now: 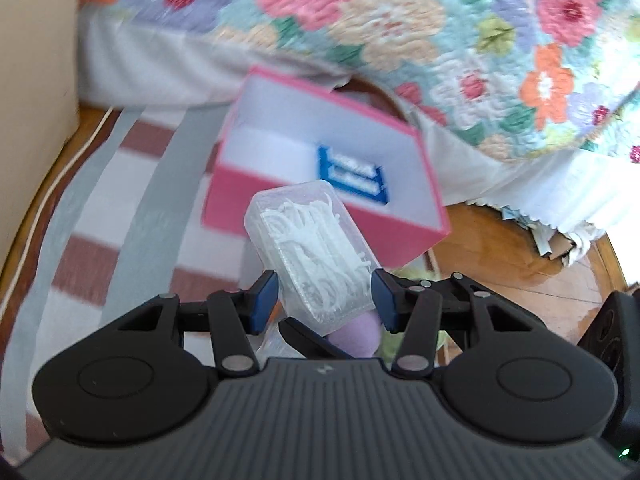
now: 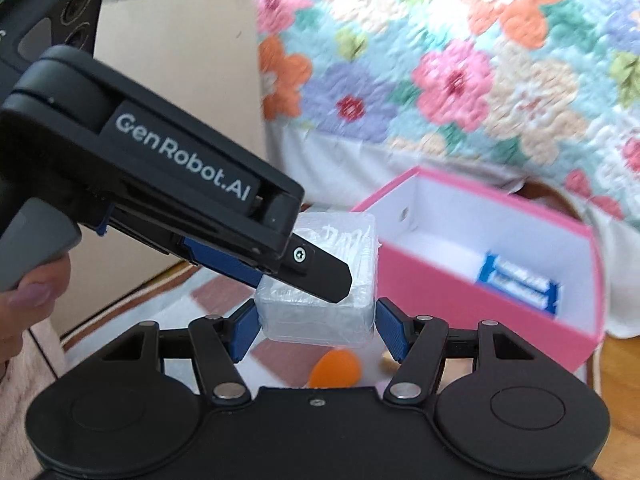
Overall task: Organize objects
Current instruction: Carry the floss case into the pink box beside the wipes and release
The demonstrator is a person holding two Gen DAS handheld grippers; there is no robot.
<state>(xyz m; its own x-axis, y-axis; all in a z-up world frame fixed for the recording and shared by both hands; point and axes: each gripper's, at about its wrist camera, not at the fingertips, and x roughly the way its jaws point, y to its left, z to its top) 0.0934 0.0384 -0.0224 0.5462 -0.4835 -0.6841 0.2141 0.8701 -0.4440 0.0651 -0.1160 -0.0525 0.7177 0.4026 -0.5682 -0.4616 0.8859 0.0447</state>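
Observation:
A clear plastic case of white floss picks (image 1: pixel 312 248) is held above the striped rug, just in front of an open pink box (image 1: pixel 320 164). My left gripper (image 1: pixel 325 298) is shut on the case's near end. In the right wrist view my right gripper (image 2: pixel 316 328) is shut on the same case (image 2: pixel 320 312), and the left gripper's black finger (image 2: pixel 320 270) crosses over it from the left. The pink box (image 2: pixel 480 280) lies to the right with white inside walls and a blue battery pack (image 2: pixel 518 282) on its floor; the pack also shows in the left wrist view (image 1: pixel 354 174).
A floral quilt (image 1: pixel 400 20) hangs over the bed edge behind the box. A striped rug (image 1: pixel 100 220) covers the wooden floor (image 1: pixel 500 248). An orange object (image 2: pixel 334 372) and a purple object (image 1: pixel 358 336) lie below the grippers. A cardboard box (image 2: pixel 180 80) stands at left.

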